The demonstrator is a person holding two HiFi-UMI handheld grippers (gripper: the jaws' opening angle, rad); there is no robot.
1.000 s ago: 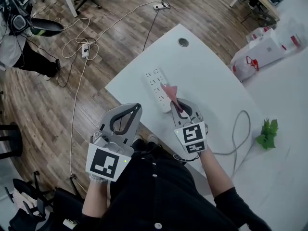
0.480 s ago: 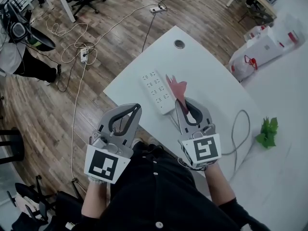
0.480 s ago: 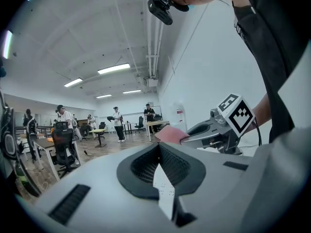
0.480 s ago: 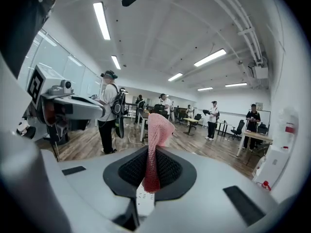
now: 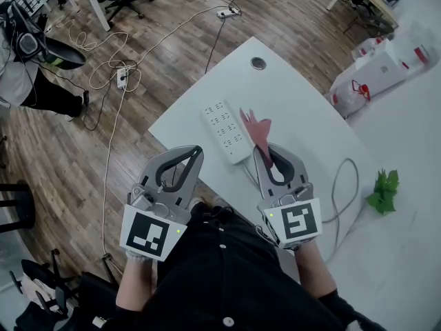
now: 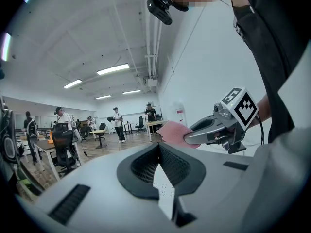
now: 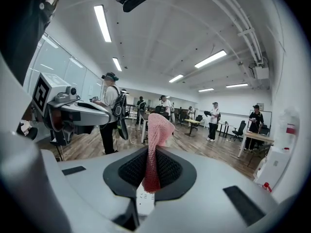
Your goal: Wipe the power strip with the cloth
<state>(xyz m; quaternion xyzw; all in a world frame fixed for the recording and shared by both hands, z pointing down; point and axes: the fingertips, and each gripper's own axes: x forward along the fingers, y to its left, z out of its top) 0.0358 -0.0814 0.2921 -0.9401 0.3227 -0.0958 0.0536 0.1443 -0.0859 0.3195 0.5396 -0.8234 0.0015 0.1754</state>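
Holding cloth [image 5: 256, 126]: right claw [image 5: 260, 150] clamped on its lower end, rest standing up past the tips. Flat on table [image 5: 303, 109], power strip [image 5: 226, 129] lies just ahead-left of that claw, apparently clear of cloth. Left claw [image 5: 198, 150] closed, empty; strip ahead-right of it. Assessment: cloth secured, no wipe contact at present; whether any wiping is done can't be judged.

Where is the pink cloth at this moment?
In the head view, the pink cloth is pinched in the right gripper at centre, sticking out just right of the white power strip on the white table.
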